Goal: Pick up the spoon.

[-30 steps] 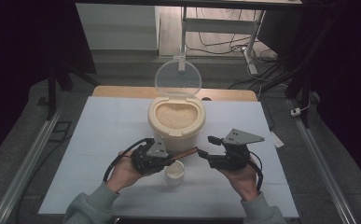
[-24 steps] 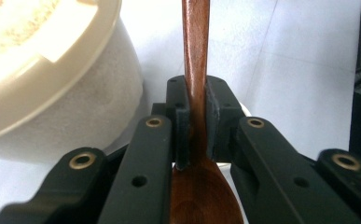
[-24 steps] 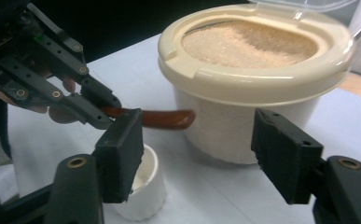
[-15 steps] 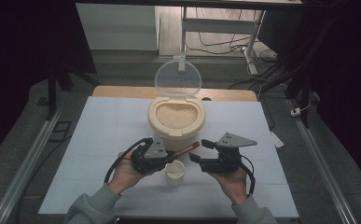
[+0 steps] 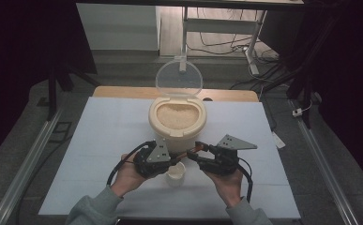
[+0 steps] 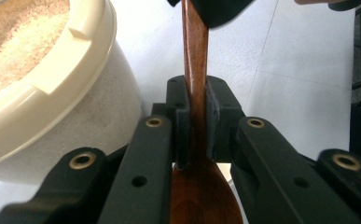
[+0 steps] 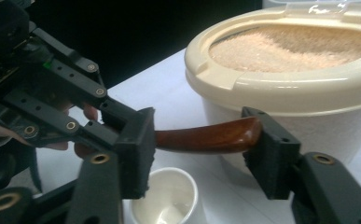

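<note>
Left tongs (image 5: 173,160) are clamping tightly on the neck of a wooden spoon (image 6: 195,70), above a white cup (image 5: 176,174) on the tabletop (image 5: 99,136). Right tongs (image 5: 194,152), half open, have just been closing around the spoon's handle end, in front of the rice container (image 5: 177,123).

Beyond the work at the table

A white table (image 5: 99,140) stands over grey floor (image 5: 24,117); behind it, a white desk frame (image 5: 216,26) with cables (image 5: 216,47) trailing, and metal rails (image 5: 24,159) along both sides.
</note>
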A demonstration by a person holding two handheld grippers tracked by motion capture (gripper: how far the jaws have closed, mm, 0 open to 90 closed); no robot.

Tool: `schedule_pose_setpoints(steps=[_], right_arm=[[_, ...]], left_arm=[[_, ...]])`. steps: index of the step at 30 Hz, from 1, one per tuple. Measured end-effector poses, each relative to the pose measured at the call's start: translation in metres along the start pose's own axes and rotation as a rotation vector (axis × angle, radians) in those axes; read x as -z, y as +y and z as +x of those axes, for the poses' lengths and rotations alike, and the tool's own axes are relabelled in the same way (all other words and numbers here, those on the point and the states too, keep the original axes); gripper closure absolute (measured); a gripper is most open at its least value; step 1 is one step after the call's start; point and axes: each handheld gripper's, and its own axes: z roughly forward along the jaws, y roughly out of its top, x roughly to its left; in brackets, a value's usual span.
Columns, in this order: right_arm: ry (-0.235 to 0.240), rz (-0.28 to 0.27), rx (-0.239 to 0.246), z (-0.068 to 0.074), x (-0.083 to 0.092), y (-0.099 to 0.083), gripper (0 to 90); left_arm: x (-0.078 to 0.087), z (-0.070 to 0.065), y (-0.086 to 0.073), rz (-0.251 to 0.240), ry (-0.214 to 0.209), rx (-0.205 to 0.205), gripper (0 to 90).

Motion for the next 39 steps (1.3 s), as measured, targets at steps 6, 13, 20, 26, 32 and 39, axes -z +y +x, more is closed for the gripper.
schedule_pose_setpoints(steps=[6,13,20,26,32,39], right_arm=[[0.031,-0.024,-0.018,-0.0021,0.0018,0.0005,57.2],[0.085,-0.069,-0.034,-0.0041,0.002,0.0,67.4],[0.155,-0.093,-0.056,-0.0045,0.0022,0.0011,78.5],[0.181,-0.105,-0.037,0.0008,0.0018,0.0031,82.3],[0.178,-0.122,-0.034,0.0023,0.0014,0.003,82.6],[0.184,-0.163,-0.035,0.0037,0.0026,0.0046,82.8]], left_arm=[[0.0002,-0.0009,-0.0001,0.014,-0.001,-0.013,80.3],[0.0009,-0.0017,-0.0008,0.025,0.014,-0.029,80.5],[-0.0013,-0.0025,-0.0015,0.044,0.009,-0.047,80.5],[-0.0032,-0.003,-0.0022,0.049,0.008,-0.051,80.4],[-0.0018,-0.0021,-0.0026,0.039,0.007,-0.047,80.3],[0.0021,0.0012,-0.0049,-0.009,-0.001,0.005,75.7]])
